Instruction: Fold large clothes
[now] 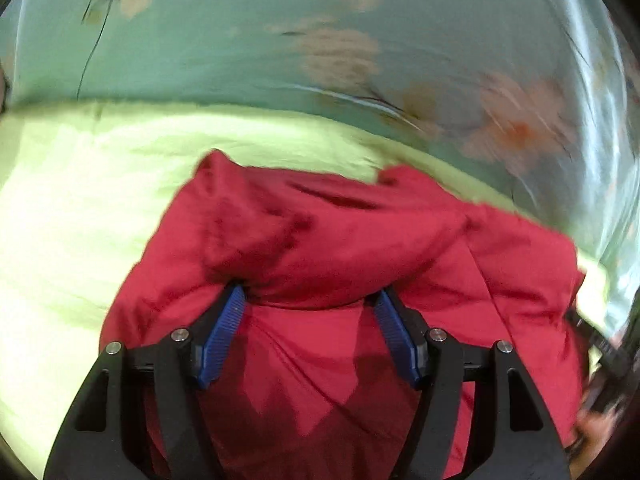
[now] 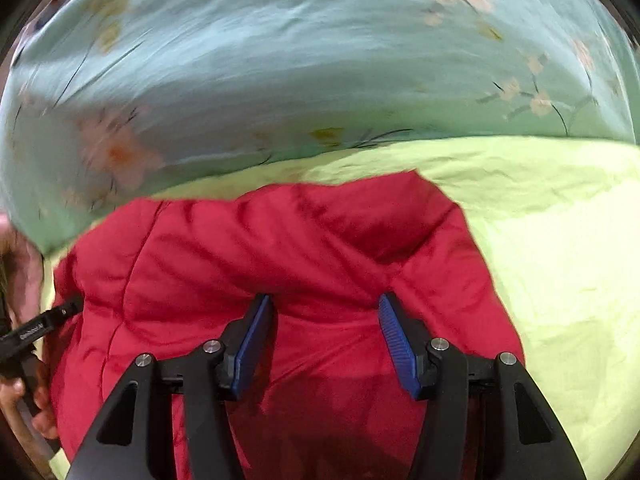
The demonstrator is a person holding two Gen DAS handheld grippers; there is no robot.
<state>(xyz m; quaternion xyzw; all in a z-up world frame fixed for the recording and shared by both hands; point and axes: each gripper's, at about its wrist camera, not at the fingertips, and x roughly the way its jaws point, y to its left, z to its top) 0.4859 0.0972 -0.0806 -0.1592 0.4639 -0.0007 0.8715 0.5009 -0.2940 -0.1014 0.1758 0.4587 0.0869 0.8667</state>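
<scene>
A bulky red padded garment [image 1: 340, 240] lies bunched on a yellow-green sheet [image 1: 80, 200]. My left gripper [image 1: 310, 300] is open, its blue pads [image 1: 224, 332] set wide, with a thick fold of the red cloth bulging over the tips. The garment also fills the lower middle of the right wrist view [image 2: 260, 248]. My right gripper [image 2: 325, 304] is open too, its blue pads [image 2: 396, 344] apart against the red cloth. The left gripper's black body [image 2: 36, 332] and the hand holding it show at the far left of the right wrist view.
The yellow-green sheet [image 2: 560, 240] lies on a pale green floral bedcover [image 2: 280, 60], which also shows in the left wrist view [image 1: 240, 40]. The right gripper's dark body [image 1: 600, 352] sits at the right edge of the left wrist view.
</scene>
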